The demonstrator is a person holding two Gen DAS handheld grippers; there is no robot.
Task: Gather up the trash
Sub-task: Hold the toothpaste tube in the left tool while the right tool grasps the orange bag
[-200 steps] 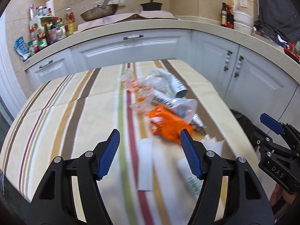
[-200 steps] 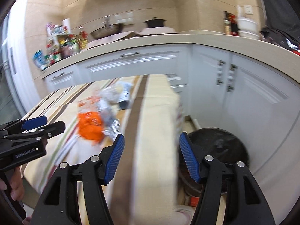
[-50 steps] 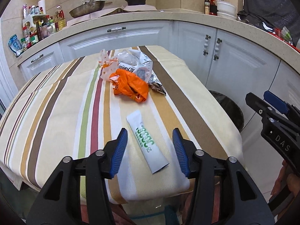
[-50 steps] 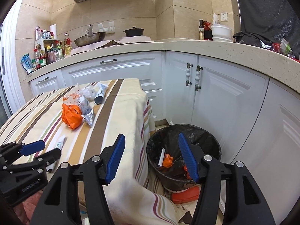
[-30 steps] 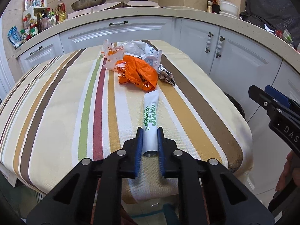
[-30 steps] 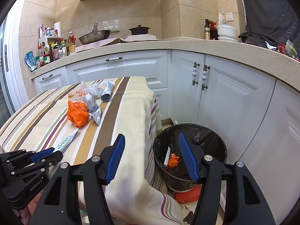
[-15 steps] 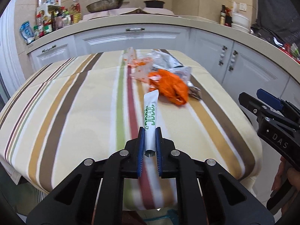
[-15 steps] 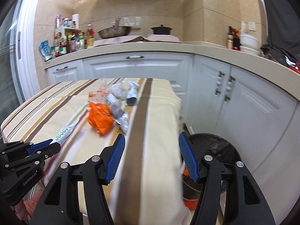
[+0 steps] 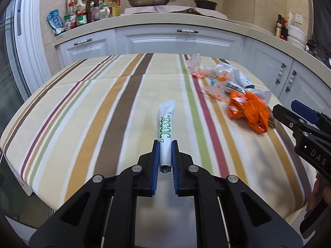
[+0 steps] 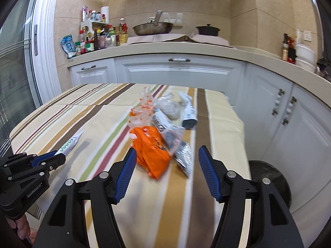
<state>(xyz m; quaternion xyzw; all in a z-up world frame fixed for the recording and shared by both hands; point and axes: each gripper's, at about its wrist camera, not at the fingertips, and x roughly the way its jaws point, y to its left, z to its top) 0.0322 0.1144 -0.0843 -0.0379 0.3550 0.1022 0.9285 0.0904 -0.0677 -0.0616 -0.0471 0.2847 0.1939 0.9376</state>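
My left gripper (image 9: 165, 144) is shut on the cap end of a white tube with green lettering (image 9: 165, 124) and holds it above the striped tablecloth (image 9: 93, 113); the tube also shows in the right wrist view (image 10: 69, 144). My right gripper (image 10: 167, 155) is open and empty, just in front of a crumpled orange bag (image 10: 151, 150), which also shows in the left wrist view (image 9: 248, 111). Around the bag lies a pile of trash: a silver wrapper (image 10: 183, 155), clear wrappers (image 10: 142, 111) and a white-grey tube (image 10: 187, 111).
A black-lined trash bin (image 10: 269, 181) stands on the floor off the table's right edge. White cabinets (image 10: 178, 70) and a counter with bottles (image 10: 93, 39), a pan (image 10: 153, 28) and a pot wrap the back and right.
My left gripper closed on the white tube, lifted it off the cloth and swung left. My right gripper turned from the bin toward the orange bag.
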